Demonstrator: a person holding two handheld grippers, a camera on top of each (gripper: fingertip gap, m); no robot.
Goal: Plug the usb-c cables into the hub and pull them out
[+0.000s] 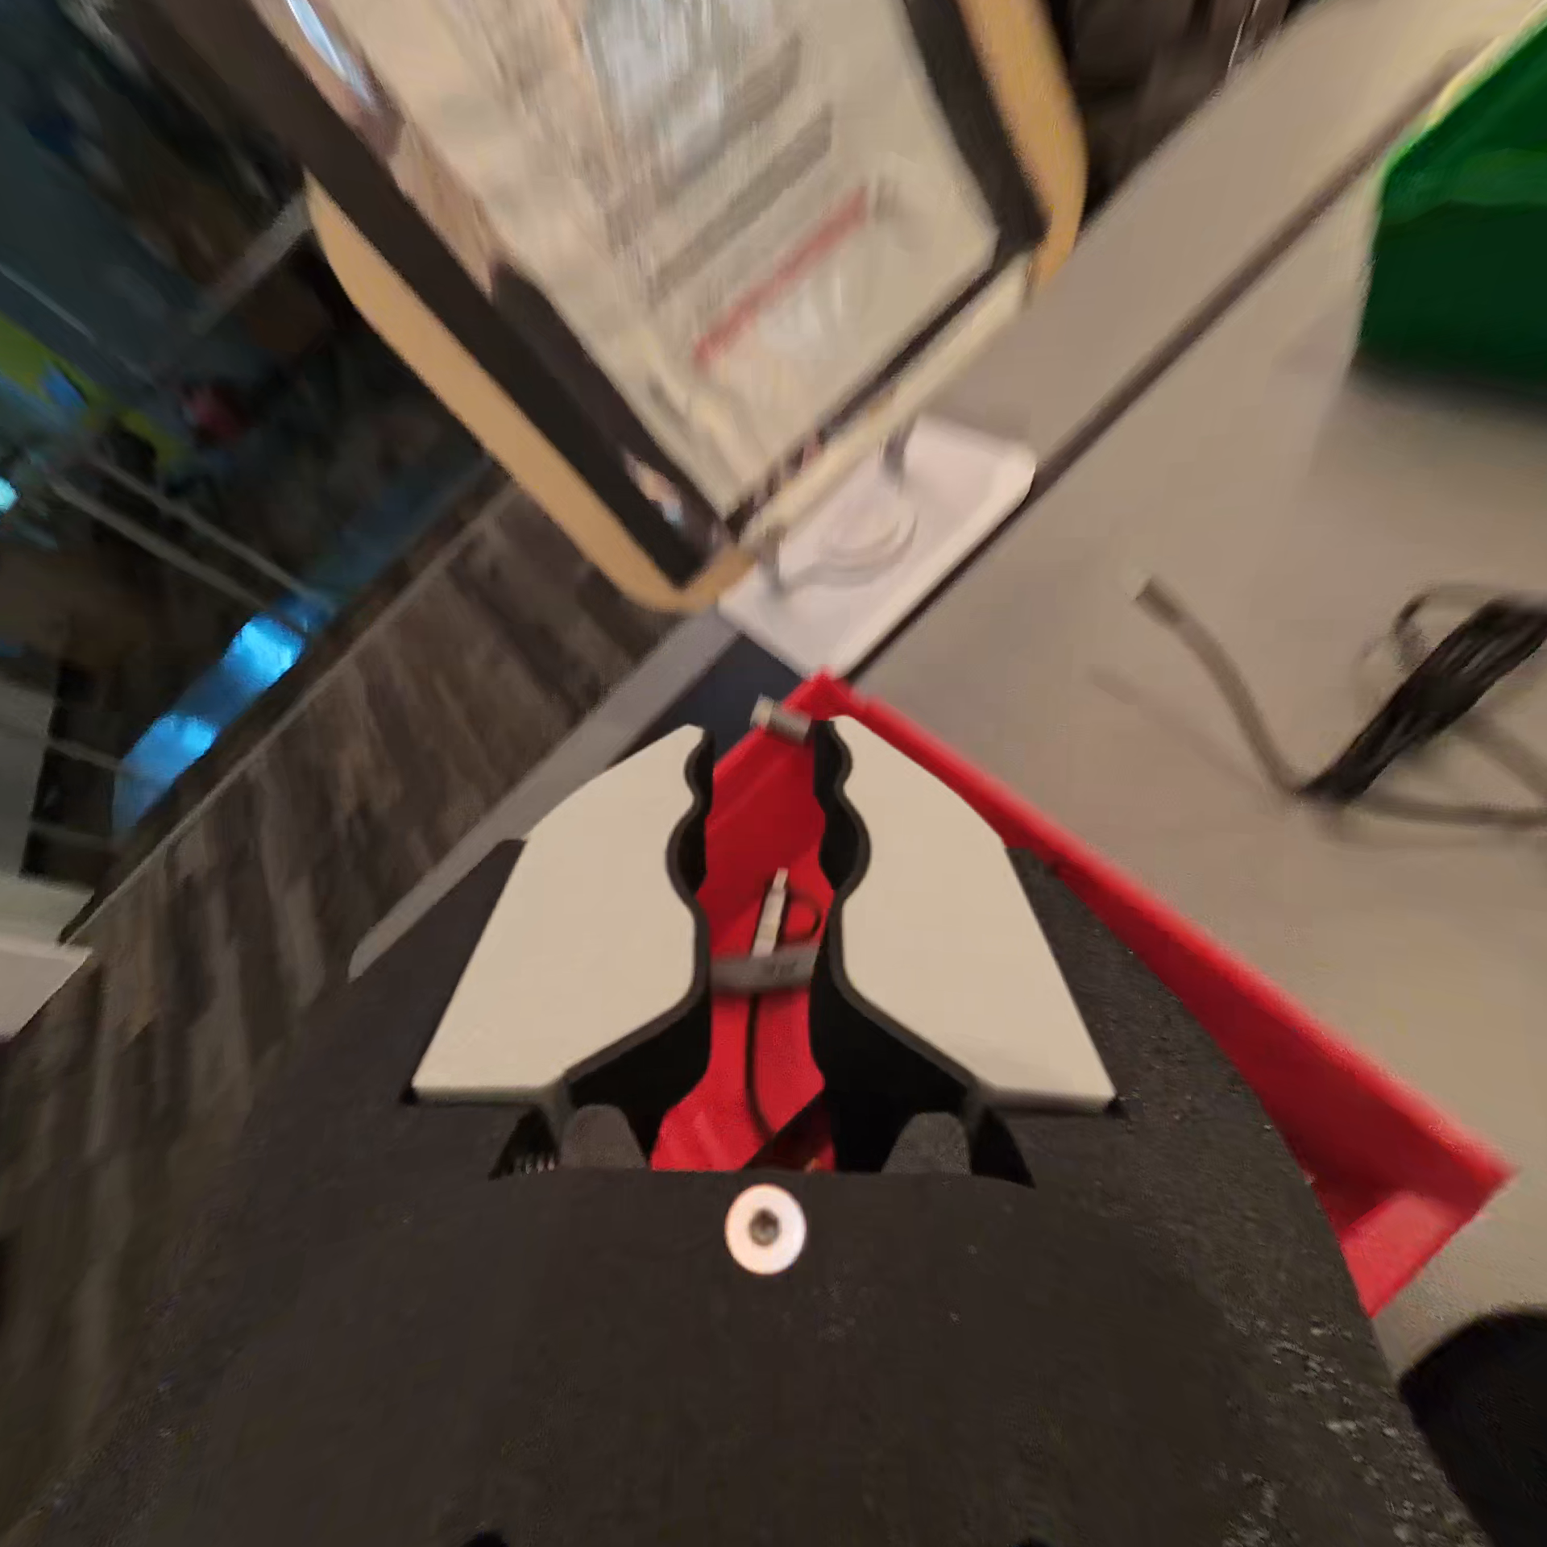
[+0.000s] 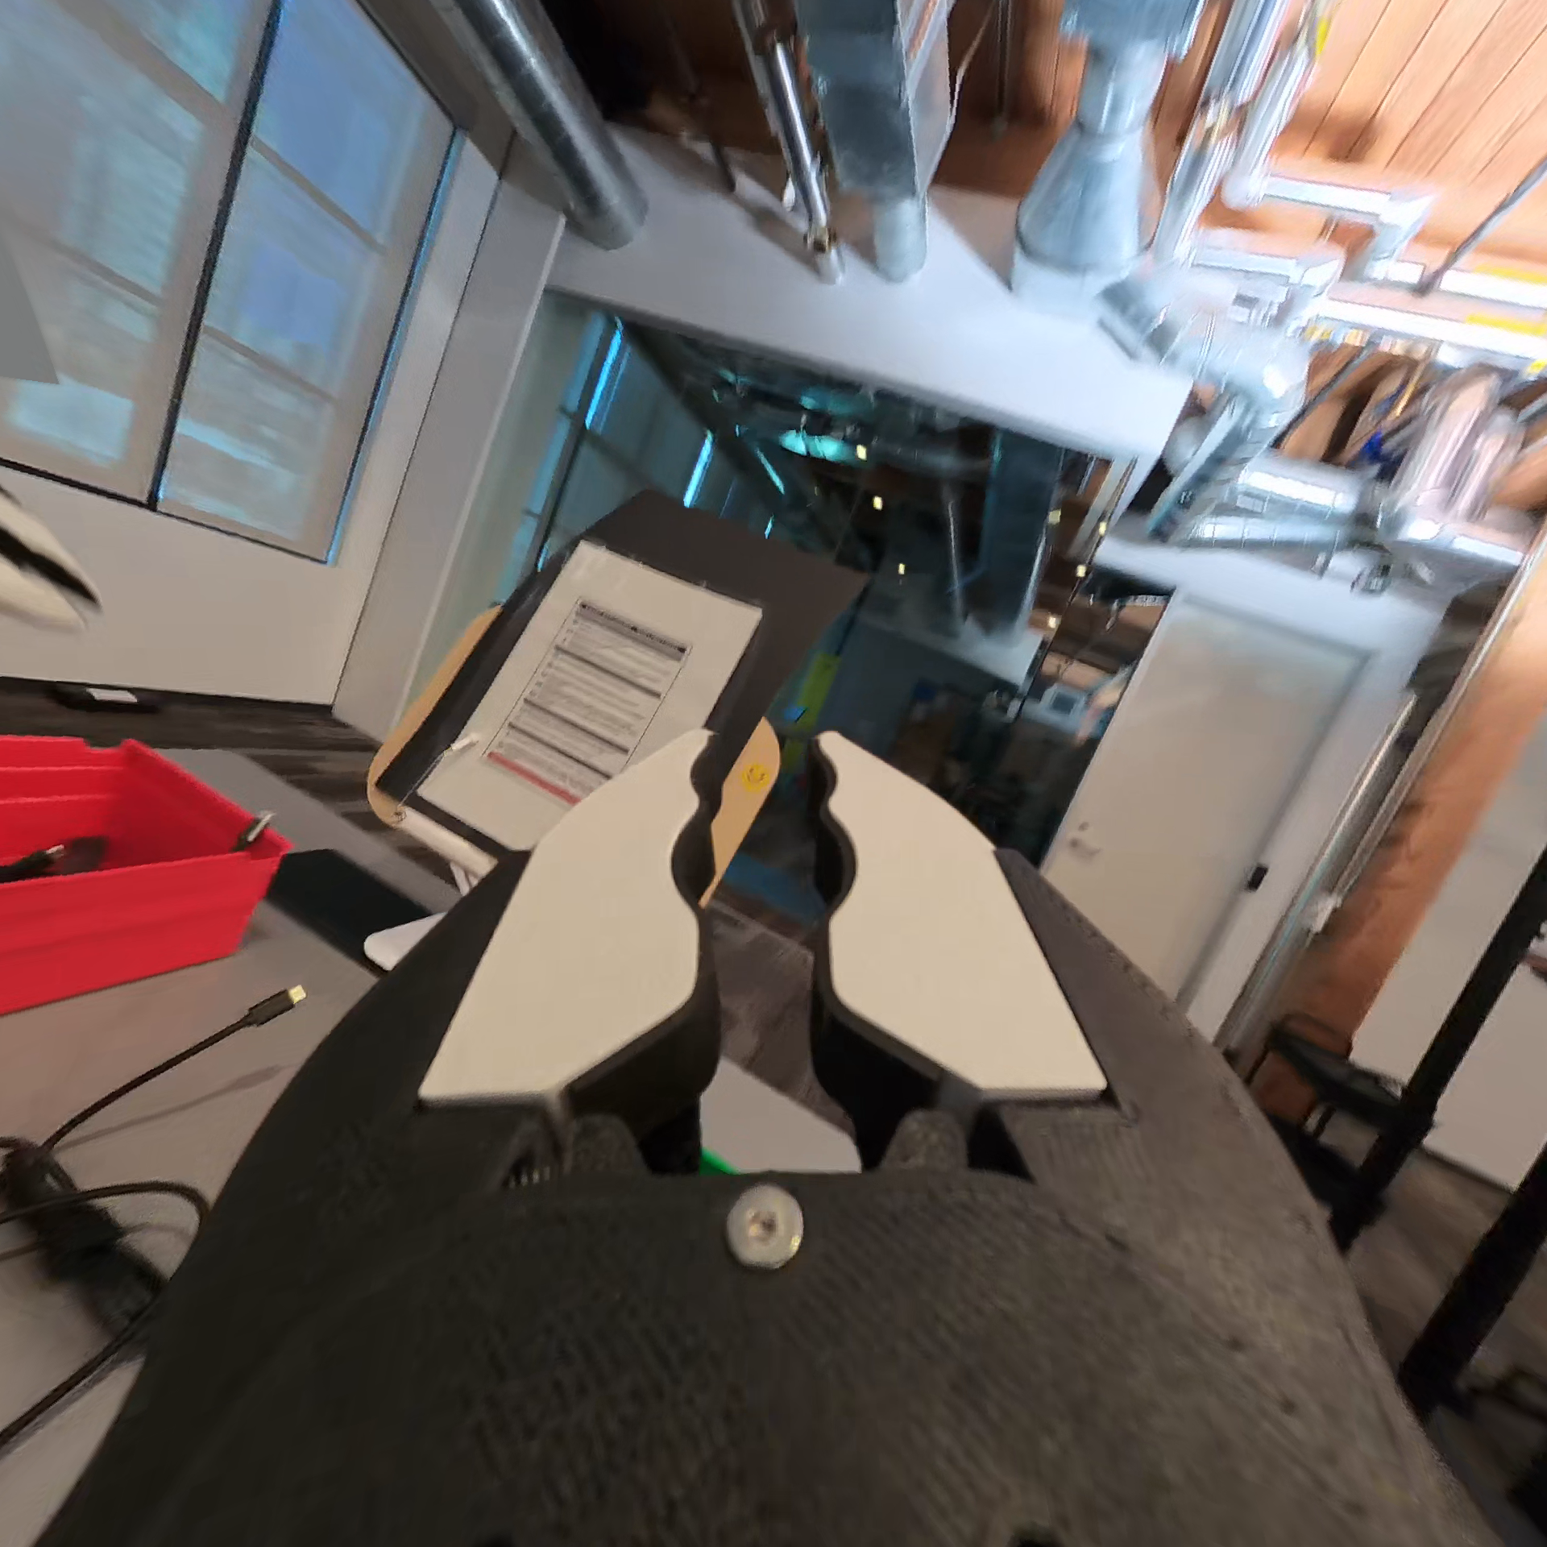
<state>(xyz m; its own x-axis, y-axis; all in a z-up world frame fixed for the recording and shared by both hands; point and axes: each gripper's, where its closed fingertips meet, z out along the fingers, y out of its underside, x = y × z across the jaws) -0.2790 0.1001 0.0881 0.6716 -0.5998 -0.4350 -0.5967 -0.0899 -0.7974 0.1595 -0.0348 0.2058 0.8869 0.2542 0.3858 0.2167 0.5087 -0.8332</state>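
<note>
The left wrist view is blurred. My left gripper (image 1: 763, 741) is open and empty above a red bin (image 1: 1172, 963). Between its fingers I see a cable with a metal plug (image 1: 774, 908) and a grey strap lying in the bin. Another small metal plug (image 1: 783, 720) rests at the bin's far rim, just past the fingertips. My right gripper (image 2: 766, 745) is open and empty, raised and tilted up toward the room. A black USB-C cable (image 2: 167, 1071) lies on the grey table to its left, plug end (image 2: 293, 1017) free. I cannot make out a hub.
The red bin (image 2: 125, 879) stands at the left of the right wrist view, with a black flat object (image 2: 335, 896) beside it. A framed paper sign (image 2: 619, 703) on a stand is behind it. A black cable bundle (image 2: 67, 1230) lies nearby. A green object (image 1: 1465, 209) sits far right. Across from one pair of fingers to the other is roughly 50 centimeters. Measured from the fingertips, the green object (image 1: 1465, 209) is 30 centimeters or so from the right gripper and 45 centimeters from the left.
</note>
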